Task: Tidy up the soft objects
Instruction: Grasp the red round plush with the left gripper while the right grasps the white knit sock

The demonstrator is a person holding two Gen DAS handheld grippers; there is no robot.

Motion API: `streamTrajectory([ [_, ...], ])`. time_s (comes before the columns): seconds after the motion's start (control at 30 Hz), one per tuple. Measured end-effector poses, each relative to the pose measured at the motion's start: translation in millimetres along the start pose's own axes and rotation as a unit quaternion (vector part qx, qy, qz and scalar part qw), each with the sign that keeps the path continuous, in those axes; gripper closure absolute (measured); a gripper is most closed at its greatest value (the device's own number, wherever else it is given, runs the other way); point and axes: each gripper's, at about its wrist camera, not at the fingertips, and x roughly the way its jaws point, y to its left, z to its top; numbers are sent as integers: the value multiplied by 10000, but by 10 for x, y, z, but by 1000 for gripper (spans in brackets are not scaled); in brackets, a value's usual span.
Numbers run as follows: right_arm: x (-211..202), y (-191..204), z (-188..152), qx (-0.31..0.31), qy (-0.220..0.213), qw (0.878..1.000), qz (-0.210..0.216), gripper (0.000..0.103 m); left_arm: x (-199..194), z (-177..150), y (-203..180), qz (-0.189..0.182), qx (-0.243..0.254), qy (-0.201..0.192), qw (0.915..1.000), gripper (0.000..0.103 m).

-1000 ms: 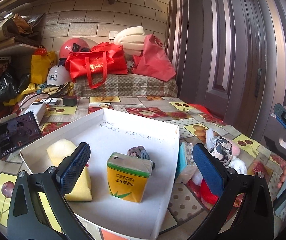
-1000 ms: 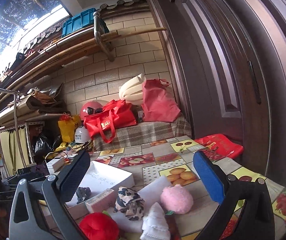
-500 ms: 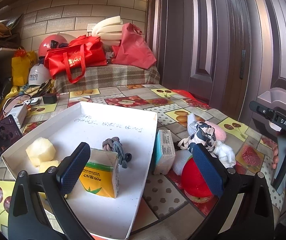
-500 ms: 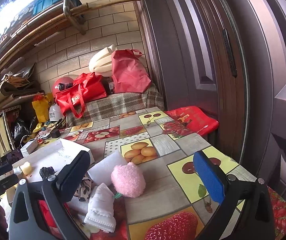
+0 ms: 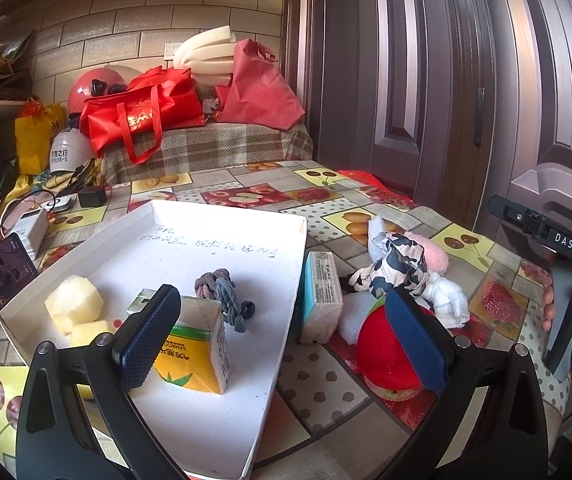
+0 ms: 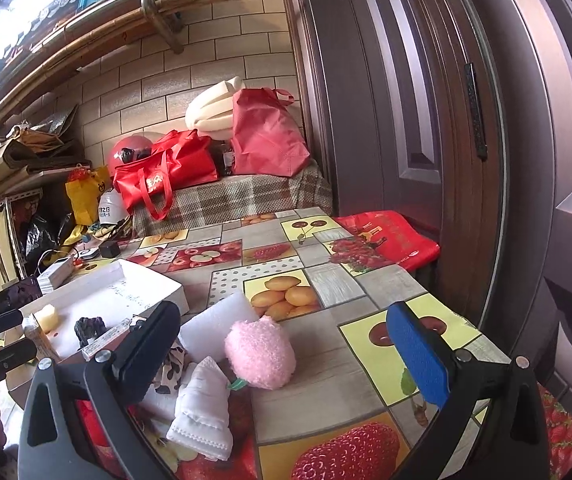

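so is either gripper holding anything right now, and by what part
Nothing is held. The left gripper is open above the tray, and the right gripper is open above the pink plush.

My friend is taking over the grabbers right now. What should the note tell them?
Left gripper: open, holding nothing, hovering over the near edge of the white tray.
Right gripper: open, empty, above the pile of soft things.
Done: in the tray are yellow sponge pieces, a knotted rope and a yellow carton.
Left: on the table beside the tray lie a tissue pack, red ball, spotted cloth, pink plush, folded white cloth and white foam sheet. Nearest to the left gripper is the red ball.
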Motion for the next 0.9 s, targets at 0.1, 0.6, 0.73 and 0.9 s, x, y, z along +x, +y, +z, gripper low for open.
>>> streamTrajectory([
  [0.1, 40, -19, 0, 48, 101, 9999, -8, 0, 23, -4, -50, -136, 82, 89, 9998, 0],
  [0.6, 163, 3, -9, 10, 448, 9990, -7, 0, 251, -56, -531, -1222, 973, 968, 9830, 1],
  [0.73, 214, -28, -6, 82, 578, 9982, 157, 0, 466, -123, -747, -963, 1319, 1497, 9752, 20],
  [0.9, 262, 164, -74, -419, 1132, 9892, 837, 0, 614, -194, -852, -871, 1464, 1851, 9678, 28],
])
